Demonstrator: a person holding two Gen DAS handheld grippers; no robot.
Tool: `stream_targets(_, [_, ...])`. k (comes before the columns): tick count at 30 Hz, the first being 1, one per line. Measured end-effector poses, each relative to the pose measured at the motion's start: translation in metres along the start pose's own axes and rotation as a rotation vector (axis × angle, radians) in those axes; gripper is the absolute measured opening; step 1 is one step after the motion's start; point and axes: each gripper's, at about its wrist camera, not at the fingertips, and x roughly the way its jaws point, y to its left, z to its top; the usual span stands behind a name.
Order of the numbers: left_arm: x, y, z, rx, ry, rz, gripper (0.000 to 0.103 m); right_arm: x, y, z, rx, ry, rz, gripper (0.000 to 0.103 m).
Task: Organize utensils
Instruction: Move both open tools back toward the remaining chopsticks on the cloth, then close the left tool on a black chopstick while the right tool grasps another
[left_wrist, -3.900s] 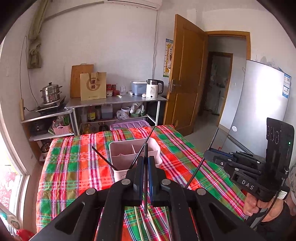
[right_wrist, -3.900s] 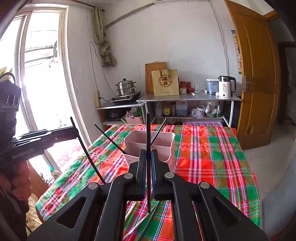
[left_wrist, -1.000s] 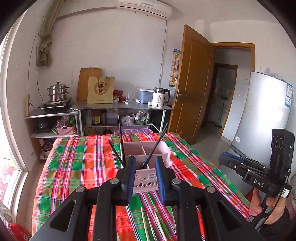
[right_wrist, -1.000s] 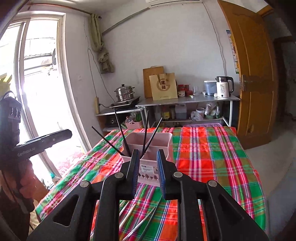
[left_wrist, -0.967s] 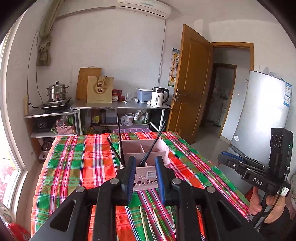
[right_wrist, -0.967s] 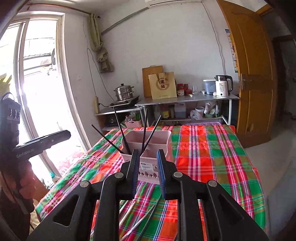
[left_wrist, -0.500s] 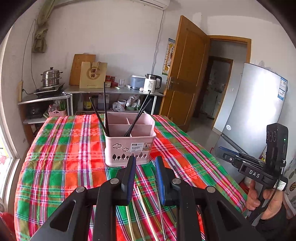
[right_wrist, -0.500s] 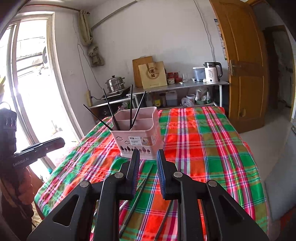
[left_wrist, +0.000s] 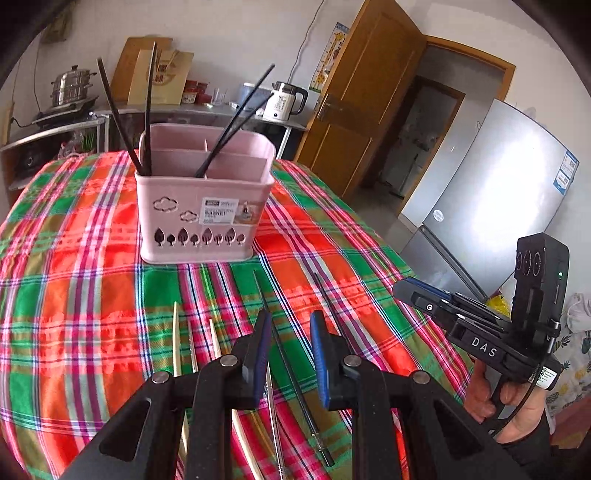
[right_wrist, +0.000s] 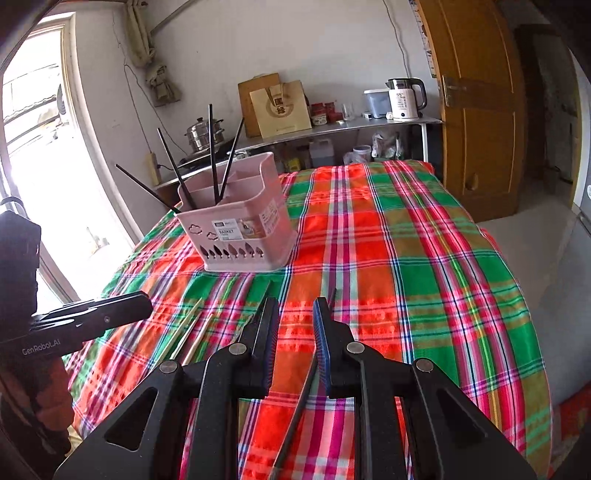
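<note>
Four black chopsticks (left_wrist: 147, 110) in pink basket (left_wrist: 203, 206) at 12 o'clock; rest lie on surface (left_wrist: 74, 295). Left hand-held gripper (left_wrist: 288, 332) and right hand-held gripper (right_wrist: 295, 317) both agape, empty.

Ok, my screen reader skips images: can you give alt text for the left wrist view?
The open left gripper hovers over a dark chopstick lying on the plaid tablecloth. Beyond stands a pink utensil basket holding four dark chopsticks; the right gripper is at the right.

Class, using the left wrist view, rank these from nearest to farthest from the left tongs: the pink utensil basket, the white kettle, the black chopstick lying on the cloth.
1. Black chopstick, lying between the left tongs.
2. Pink utensil basket, ahead on the cloth.
3. White kettle, on the back shelf.
</note>
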Motion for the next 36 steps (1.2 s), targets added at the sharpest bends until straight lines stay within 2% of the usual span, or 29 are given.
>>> stream_targets(7, [0.044,-0.002,-0.012,-0.028,0.112,-0.032,0.021,0.022,-0.008,-0.010,0.005,0.065,-0.003,0.020])
stream_targets(13, [0.075,0.003,-0.013,-0.053,0.180,-0.006,0.021,0.038,-0.014,-0.016,0.014,0.107,0.002,0.020])
stream_targets(24, [0.113,0.008,-0.002,-0.058,0.223,0.029,0.021,0.063,-0.021,-0.019,0.028,0.171,0.001,0.019])
stream_targets(36, [0.129,0.005,0.011,-0.035,0.225,0.051,0.021,0.085,-0.017,-0.020,-0.017,0.221,-0.033,0.019])
